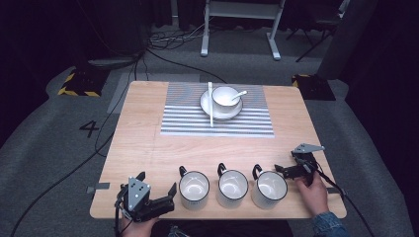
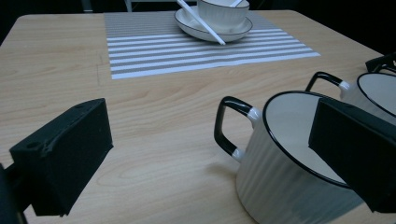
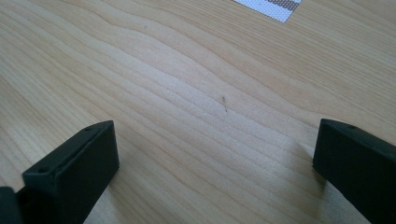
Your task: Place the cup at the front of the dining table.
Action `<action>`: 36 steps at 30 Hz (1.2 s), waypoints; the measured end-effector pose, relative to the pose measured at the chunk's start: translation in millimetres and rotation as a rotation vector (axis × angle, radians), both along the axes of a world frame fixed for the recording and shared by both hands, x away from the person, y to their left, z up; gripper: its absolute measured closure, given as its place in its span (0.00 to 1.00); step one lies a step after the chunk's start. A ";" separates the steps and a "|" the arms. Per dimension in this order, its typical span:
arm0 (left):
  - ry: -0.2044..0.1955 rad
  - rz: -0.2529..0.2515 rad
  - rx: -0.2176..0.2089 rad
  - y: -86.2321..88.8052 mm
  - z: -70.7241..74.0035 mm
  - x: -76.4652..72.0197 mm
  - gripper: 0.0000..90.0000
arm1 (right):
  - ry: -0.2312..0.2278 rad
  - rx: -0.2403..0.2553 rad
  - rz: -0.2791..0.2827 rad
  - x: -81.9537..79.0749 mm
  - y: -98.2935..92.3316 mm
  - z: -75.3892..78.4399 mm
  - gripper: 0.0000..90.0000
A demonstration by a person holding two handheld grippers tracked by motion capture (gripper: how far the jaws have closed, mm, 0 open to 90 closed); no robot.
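Left gripper: I hold the left gripper [image 1: 157, 196] at the lower left of the high view, jaws spread apart with nothing between them, just beside the left mug [image 1: 193, 189].
Right gripper: the right gripper [image 1: 287, 165] sits at the lower right, jaws apart over bare table [image 3: 196, 93], near the right mug [image 1: 269, 188].
Mugs: three white mugs stand in a row along the bottom edge of the frame, the middle mug [image 1: 232, 187] between the other two, handles pointing up-frame.
Place setting: a bowl [image 1: 225, 97] with a spoon [image 1: 239, 94] rests on a plate [image 1: 206, 105] on the striped mat [image 1: 217, 123], a chopstick [image 1: 210, 104] alongside, upper centre.
Risk, left: in my left gripper view one jaw overlaps the mug rim [image 2: 299, 140]; I judge that a sideways sweep could knock it into its neighbour.
Risk, edge: the mugs stand near the table's front edge, so I think a nudge toward me could push one off.
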State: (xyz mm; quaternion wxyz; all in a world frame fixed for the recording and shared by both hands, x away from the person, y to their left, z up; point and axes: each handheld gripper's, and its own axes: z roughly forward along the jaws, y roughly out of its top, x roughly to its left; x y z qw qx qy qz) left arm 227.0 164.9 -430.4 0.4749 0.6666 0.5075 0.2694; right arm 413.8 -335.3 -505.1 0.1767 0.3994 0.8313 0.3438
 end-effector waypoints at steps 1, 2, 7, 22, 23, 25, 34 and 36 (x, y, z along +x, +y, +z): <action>0.000 0.000 0.000 0.0 0.0 0.0 0.00 | 0.000 0.000 0.000 0.0 0.0 0.0 0.00; 0.002 -0.011 -0.003 -3.4 -1.6 -2.9 0.00 | 0.000 0.001 0.000 0.0 0.1 0.0 0.00; 0.008 -0.051 -0.013 -16.7 -6.2 -8.5 0.00 | 0.000 0.001 0.000 0.0 0.1 0.0 0.00; 0.031 -0.143 -0.027 -50.7 -20.8 -8.6 0.00 | 0.000 0.000 0.000 0.0 0.0 0.0 0.00; 0.031 -0.147 -0.021 -51.3 -22.2 -7.8 0.00 | 0.000 0.002 0.000 0.0 0.1 0.0 0.00; 0.049 -0.161 -0.025 -53.4 -25.3 -5.1 0.00 | 0.000 0.000 0.000 0.0 0.0 0.0 0.00; 0.126 -0.208 0.054 -67.0 -46.6 10.2 0.00 | 0.000 0.000 0.000 0.0 0.0 0.0 0.00; 0.135 -0.203 0.085 -70.8 -50.9 11.9 0.00 | 0.000 0.000 0.000 0.0 0.0 0.0 0.00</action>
